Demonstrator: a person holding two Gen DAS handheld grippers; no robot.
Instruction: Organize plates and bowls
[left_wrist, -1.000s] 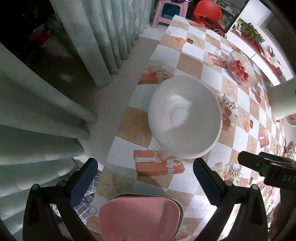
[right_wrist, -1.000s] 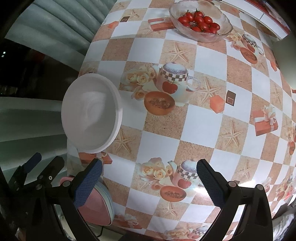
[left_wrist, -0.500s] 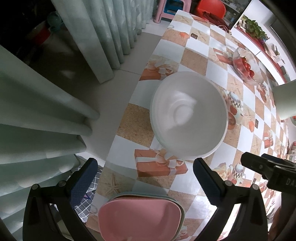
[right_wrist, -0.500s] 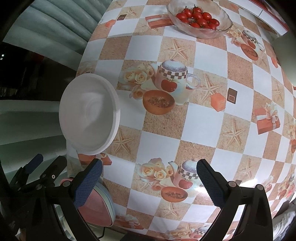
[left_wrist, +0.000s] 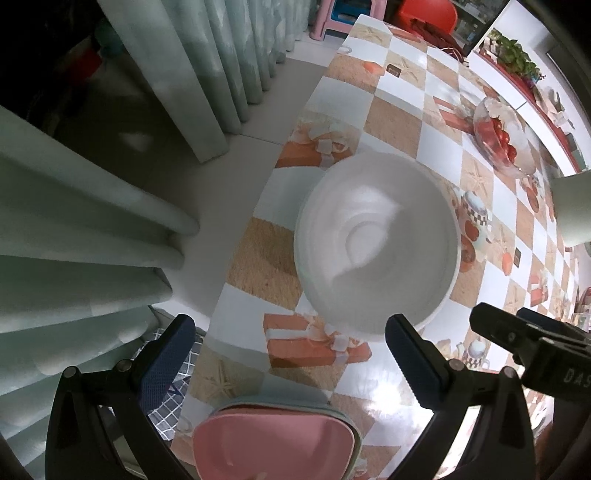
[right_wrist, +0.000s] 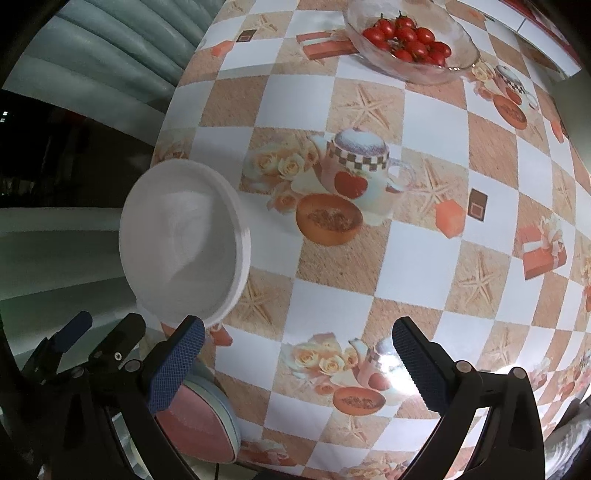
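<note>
So we've got the white bowl (left_wrist: 376, 243) sitting straight ahead of our left claw (left_wrist: 288, 354), a bit beyond the fingertips and close to the counter (left_wrist: 399, 110) edge on the curtain side; from the right claw (right_wrist: 295, 354) it's off to the left and slightly ahead. Both claws are spread wide with nothing between the pads, so we aren't holding anything yet. The bowl looks like glazed ceramic or maybe melamine, can't really tell which, smooth and glossy with a thick rolled rim and a deep round well. We'd guess it's rigid, a bit hefty and slick, and chippy if it clanks down, so pinching the rim wall with one pad inside and one outside seems the sane grip, on the near side closest to the left claw. Right under the left claw, nearest us, is the pink plate (left_wrist: 273, 443), squarish with rounded corners, resting in a pale blue-grey one of the same shape, matte and probably light plastic, though that's a guess. It hangs close to the counter edge, so we'd be careful nudging it. The cloth is shiny printed vinyl, so things likely slide easily. Well ahead of the right claw sits a glass dish of cherry tomatoes (right_wrist: 410, 40), not ours to move.
</note>
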